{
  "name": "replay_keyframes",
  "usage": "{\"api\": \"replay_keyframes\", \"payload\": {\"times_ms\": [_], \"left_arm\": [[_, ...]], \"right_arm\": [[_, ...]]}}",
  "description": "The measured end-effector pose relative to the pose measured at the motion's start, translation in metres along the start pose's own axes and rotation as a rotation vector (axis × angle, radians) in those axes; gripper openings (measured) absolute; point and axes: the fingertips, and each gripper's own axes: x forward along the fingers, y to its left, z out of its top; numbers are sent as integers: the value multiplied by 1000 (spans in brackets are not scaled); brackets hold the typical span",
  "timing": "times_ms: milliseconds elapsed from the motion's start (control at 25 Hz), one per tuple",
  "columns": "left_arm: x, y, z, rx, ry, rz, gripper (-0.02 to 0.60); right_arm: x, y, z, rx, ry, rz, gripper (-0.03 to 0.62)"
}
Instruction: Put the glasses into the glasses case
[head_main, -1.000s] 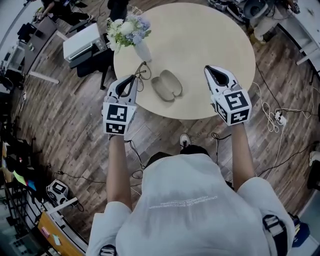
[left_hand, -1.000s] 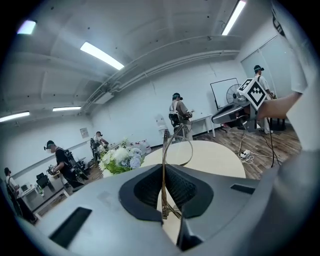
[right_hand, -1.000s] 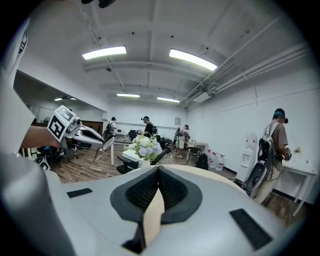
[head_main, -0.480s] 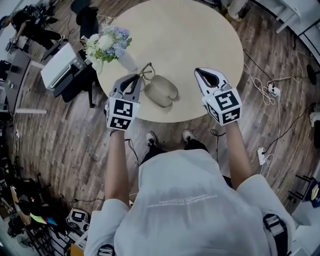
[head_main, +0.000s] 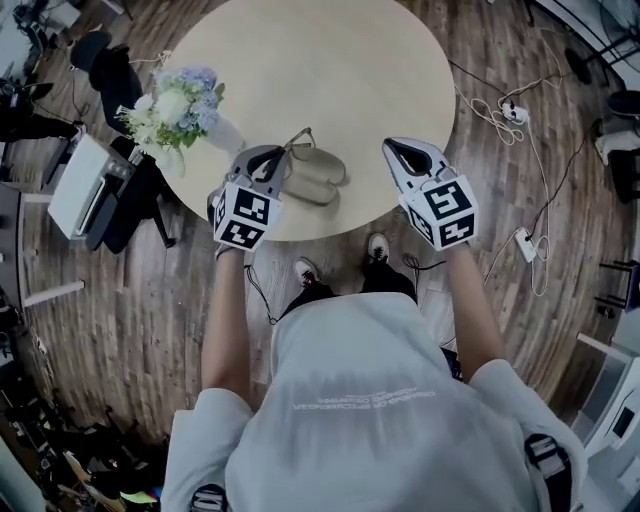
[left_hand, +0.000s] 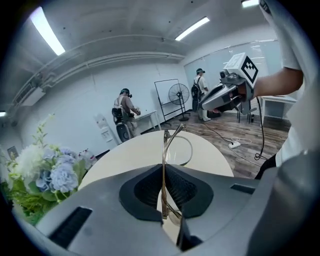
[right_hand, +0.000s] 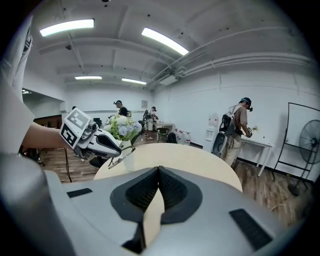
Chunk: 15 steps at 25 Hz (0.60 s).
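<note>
On the round tabletop (head_main: 330, 60), near its front edge, lies the glasses case (head_main: 318, 172). The left gripper (head_main: 275, 160) pinches the glasses (head_main: 298, 141) by a thin arm, so they may twist loose. The right gripper (head_main: 400, 150) is closed and empty.

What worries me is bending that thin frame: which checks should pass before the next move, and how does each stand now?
1. Grip: the left tool is shut on one temple arm of the thin metal-framed glasses: ok.
2. Target: the grey oval glasses case lies on the round beige table and looks open: ok.
3. Case interior free of other things: cannot tell, too small in the head view.
4. Glasses folded to fit: cannot tell.
5. The right tool is shut, empty and apart from the case: ok.
6. The bouquet in a pale vase stands clear on the far side of the left tool from the case: ok.
</note>
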Motion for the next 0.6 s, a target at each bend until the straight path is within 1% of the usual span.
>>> {"api": "replay_keyframes", "payload": {"times_ms": [200, 400, 600], "left_arm": [[29, -24, -13, 51, 34, -131, 23], [58, -48, -41, 104, 98, -246, 23], [78, -66, -69, 211, 170, -349, 23]], "right_arm": [[-9, -2, -17, 43, 23, -60, 2], [-14, -3, -40, 84, 63, -110, 0], [-17, 2, -62, 126, 99, -137, 2]]}}
